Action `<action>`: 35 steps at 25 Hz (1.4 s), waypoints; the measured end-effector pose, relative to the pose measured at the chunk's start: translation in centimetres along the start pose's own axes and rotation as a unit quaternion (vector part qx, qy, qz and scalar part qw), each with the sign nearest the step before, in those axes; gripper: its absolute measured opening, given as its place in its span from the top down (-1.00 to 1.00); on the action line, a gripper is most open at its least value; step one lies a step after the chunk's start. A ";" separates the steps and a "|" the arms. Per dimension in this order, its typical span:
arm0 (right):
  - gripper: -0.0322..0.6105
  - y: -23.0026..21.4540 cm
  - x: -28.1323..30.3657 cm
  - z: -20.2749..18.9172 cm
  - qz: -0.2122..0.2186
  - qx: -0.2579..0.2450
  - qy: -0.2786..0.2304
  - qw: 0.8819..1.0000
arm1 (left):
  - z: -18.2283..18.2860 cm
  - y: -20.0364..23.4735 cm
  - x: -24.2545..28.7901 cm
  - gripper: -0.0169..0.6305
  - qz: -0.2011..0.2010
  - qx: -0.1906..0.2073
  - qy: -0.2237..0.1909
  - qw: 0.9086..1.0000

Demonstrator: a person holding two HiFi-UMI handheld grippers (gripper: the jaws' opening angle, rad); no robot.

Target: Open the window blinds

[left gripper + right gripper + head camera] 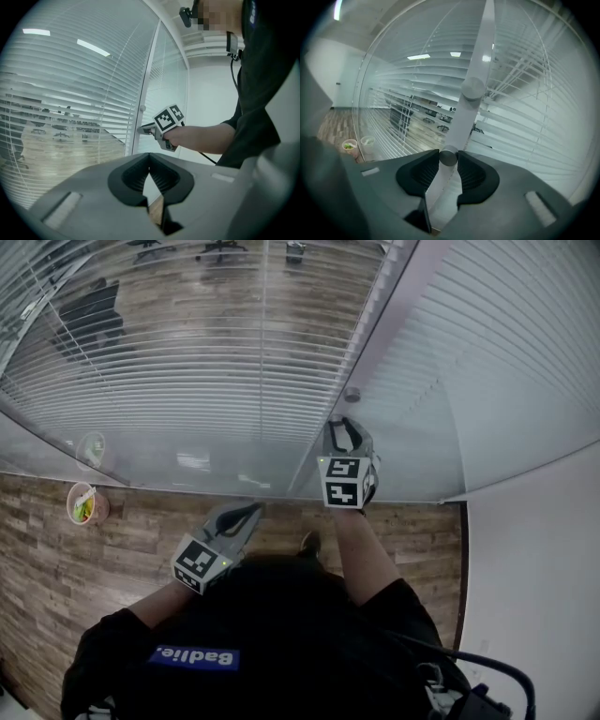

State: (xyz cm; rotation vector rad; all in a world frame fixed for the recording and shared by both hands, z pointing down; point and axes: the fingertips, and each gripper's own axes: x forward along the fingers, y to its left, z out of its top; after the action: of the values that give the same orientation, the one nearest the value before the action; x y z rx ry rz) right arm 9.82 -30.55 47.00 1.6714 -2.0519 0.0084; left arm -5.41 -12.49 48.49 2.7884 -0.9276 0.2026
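1. Far to my left, a cup [84, 504] with something green in it stands on the wood floor [37, 568], close to the foot of the glass.
2. My left gripper [253, 509] hangs low in front of me, well short of the glass. Its fingers meet at the tips with nothing between them.
3. The left blinds [187, 362] sit behind their glass pane. Their slats lie flat enough that I can see office chairs and more floor through them.
4. A pale frame post [394, 324] runs up between the two panes. It carries two round knobs, one above the other.
5. My right gripper [449, 157] is up at that post, arm stretched forward. Its fingers are clamped on the lower knob [449, 158], one dark pad pressing each side of it. The gripper's marker cube [341, 482] faces up at me.
6. The upper knob [472, 88] stands free just above my grip, with nothing touching it.
7. The right blinds [506, 352] fill the pane beyond the post. From above, their slats look white and solid, with little showing through.
8. At the far right a plain white wall [534, 568] meets the end of the glass.
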 end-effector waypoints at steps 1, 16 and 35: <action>0.50 0.0 0.0 0.0 -0.004 -0.012 0.002 1.000 | 0.0 0.0 0.0 0.95 0.000 0.000 0.000 1.000; 0.50 0.6 0.1 -0.1 -0.058 -0.214 0.031 0.975 | -0.1 -0.1 0.0 0.95 0.000 0.002 0.002 1.000; 0.50 -1.0 -0.1 -0.7 0.070 0.297 -0.062 0.950 | -0.3 -0.1 -0.3 0.95 0.004 -0.005 0.002 1.000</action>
State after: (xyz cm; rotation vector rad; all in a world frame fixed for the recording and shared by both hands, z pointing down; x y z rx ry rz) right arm 11.00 -30.50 47.24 1.8879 -2.4168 0.6444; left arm -5.61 -12.18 48.67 2.7742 -0.9358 0.2048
